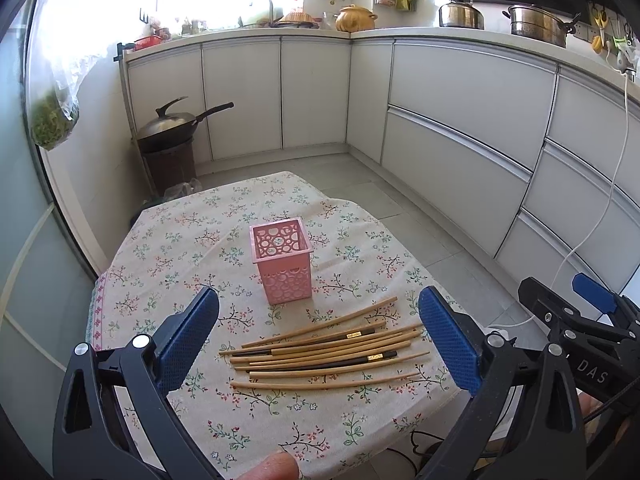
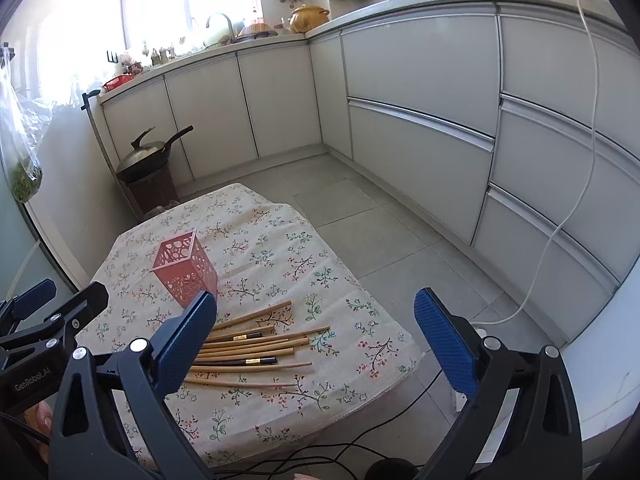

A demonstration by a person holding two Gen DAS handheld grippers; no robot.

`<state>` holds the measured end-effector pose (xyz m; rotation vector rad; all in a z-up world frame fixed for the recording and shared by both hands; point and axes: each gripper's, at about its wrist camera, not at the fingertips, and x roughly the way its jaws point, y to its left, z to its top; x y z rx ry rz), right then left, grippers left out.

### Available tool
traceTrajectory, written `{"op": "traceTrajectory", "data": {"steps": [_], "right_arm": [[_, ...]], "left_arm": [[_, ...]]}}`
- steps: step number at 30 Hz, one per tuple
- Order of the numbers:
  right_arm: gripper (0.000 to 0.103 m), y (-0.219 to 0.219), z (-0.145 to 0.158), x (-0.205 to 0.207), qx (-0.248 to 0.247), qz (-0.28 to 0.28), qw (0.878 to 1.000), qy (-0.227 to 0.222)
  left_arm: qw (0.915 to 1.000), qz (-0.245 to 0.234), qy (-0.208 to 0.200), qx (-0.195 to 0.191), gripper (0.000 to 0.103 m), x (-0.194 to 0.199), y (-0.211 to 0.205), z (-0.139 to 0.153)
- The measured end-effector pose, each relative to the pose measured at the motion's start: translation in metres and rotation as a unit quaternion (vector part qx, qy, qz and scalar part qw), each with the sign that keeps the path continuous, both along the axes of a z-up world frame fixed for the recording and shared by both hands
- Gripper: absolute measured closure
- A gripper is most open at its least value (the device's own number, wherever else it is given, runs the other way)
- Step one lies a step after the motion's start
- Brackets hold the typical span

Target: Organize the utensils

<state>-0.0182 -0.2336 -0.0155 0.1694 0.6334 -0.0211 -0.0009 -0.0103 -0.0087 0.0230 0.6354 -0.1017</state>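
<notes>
A pink perforated square holder [image 1: 283, 266] stands upright and empty on the floral tablecloth [image 1: 180, 240]. Several wooden chopsticks [image 1: 328, 354], some with dark ends, lie side by side in front of it. My left gripper [image 1: 320, 336] is open and empty, held above the chopsticks. My right gripper [image 2: 316, 340] is open and empty, off to the right of the chopsticks [image 2: 248, 354] and the holder [image 2: 185, 272]. The right gripper also shows in the left wrist view [image 1: 576, 312], and the left gripper shows at the left edge of the right wrist view [image 2: 40, 320].
The small table's right edge [image 2: 400, 376] drops to a tiled floor [image 2: 380, 240]. White cabinets [image 1: 460, 128] run along the back and right. A wok on a stand [image 1: 168, 136] is at the back left. A white cable [image 2: 560, 220] hangs on the right; black cables [image 2: 320, 452] lie below.
</notes>
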Motion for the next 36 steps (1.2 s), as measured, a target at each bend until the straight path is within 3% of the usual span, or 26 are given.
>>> {"op": "traceTrajectory", "data": {"steps": [36], "right_arm": [[0.007, -0.0004, -0.0020, 0.0010, 0.003, 0.001, 1.000, 0.004]], "left_arm": [[1.0000, 0.003, 0.009, 0.000, 0.007, 0.0050, 0.0039, -0.0064]]}}
